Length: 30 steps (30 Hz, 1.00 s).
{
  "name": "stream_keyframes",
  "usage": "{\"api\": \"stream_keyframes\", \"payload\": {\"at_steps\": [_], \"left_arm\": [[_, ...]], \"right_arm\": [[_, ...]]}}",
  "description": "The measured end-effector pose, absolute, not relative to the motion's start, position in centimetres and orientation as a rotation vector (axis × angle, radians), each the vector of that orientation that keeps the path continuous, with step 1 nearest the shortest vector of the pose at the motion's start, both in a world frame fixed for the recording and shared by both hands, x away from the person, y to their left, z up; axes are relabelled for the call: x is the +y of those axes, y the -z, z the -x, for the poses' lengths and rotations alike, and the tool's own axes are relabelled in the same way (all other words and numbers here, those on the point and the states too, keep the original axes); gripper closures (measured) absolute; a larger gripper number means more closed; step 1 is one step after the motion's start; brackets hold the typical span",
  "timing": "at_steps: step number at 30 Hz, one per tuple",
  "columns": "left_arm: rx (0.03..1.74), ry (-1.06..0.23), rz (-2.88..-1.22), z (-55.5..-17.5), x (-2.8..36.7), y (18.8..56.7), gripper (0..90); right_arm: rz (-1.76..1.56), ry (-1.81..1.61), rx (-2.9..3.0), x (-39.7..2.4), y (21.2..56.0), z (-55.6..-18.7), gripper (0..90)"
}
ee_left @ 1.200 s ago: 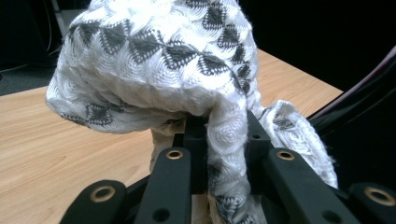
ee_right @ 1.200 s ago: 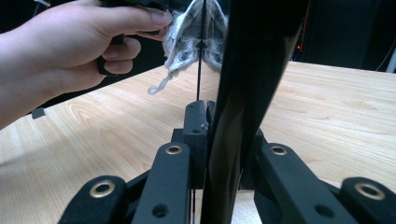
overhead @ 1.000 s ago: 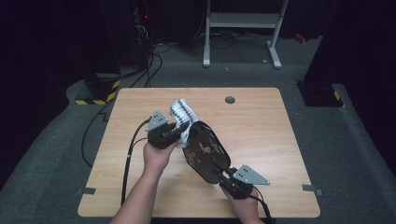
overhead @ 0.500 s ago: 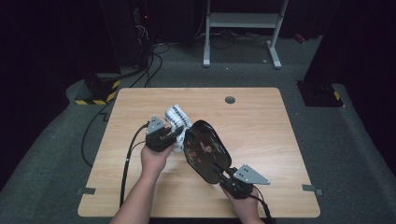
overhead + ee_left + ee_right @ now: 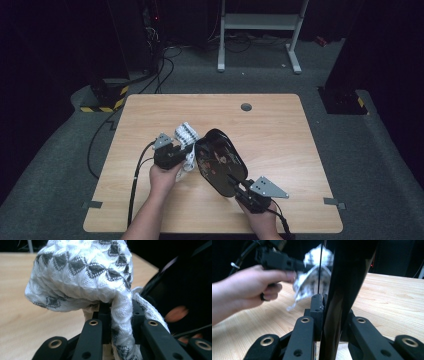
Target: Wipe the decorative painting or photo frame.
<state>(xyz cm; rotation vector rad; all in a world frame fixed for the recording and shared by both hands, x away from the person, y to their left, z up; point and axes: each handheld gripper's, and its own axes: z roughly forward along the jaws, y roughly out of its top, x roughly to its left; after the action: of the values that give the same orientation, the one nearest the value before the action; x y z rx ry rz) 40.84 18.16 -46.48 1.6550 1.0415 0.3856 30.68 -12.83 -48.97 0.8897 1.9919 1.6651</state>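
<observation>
cloth and black tray held over the desk, one item per tool

item 1: left tool (image 5: 186, 152). held in the person's left hand (image 5: 162, 175), above the left-centre of the desk (image 5: 280, 115). clenched on the cloth; in the left gripper view a strand of the fabric runs down between its two black jaws.

item 2: cloth (image 5: 82, 272). white knit with a dark grey diamond pattern. it bunches in a rounded wad above the left tool's jaws. in the high view the cloth (image 5: 186, 137) sits just beside the tray's left edge; whether the two touch cannot be told.

item 3: right tool (image 5: 235, 182). held in the person's right hand (image 5: 262, 220) near the front edge of the desk, with a grey three-cornered plate on top. clenched on the near edge of the tray; in the right gripper view the jaws stand on either side of that thin edge.

item 4: tray (image 5: 220, 162). black, glossy, rounded oval outline, tilted up off the desk and seen edge-on from the right tool (image 5: 342, 290). reddish spots show on its dark face.

item 5: desk. light wood top, a small round dark grommet (image 5: 246, 106) near its far edge.
</observation>
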Motion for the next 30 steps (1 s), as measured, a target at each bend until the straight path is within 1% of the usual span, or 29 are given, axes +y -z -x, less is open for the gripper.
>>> {"api": "stream_keyframes", "payload": {"at_steps": [7,10,12,16,22,30], "left_arm": [[0.911,-0.397,-1.606,-39.7,17.2,42.7,76.9],[0.862,-0.376,-1.582,-39.3,16.7,41.8,76.9],[0.854,-0.392,-1.595,-39.2,16.5,41.7,76.9],[0.873,-0.401,-1.613,-39.5,16.7,42.4,77.3],[0.954,-0.394,-1.646,-40.0,17.6,44.6,77.7],[1.038,-0.318,-1.731,-40.4,18.1,48.6,77.8]], "right_arm": [[-0.889,-1.664,1.992,-12.8,49.0,-30.7,79.9],[-0.89,-1.663,1.992,-12.8,49.0,-30.7,80.0],[-0.89,-1.664,1.992,-12.8,49.0,-30.7,79.9],[-0.892,-1.662,1.991,-12.8,49.0,-30.7,79.9],[-0.891,-1.661,1.989,-12.8,49.0,-30.7,79.8],[-0.891,-1.658,1.988,-12.8,49.0,-30.6,79.3]]}}
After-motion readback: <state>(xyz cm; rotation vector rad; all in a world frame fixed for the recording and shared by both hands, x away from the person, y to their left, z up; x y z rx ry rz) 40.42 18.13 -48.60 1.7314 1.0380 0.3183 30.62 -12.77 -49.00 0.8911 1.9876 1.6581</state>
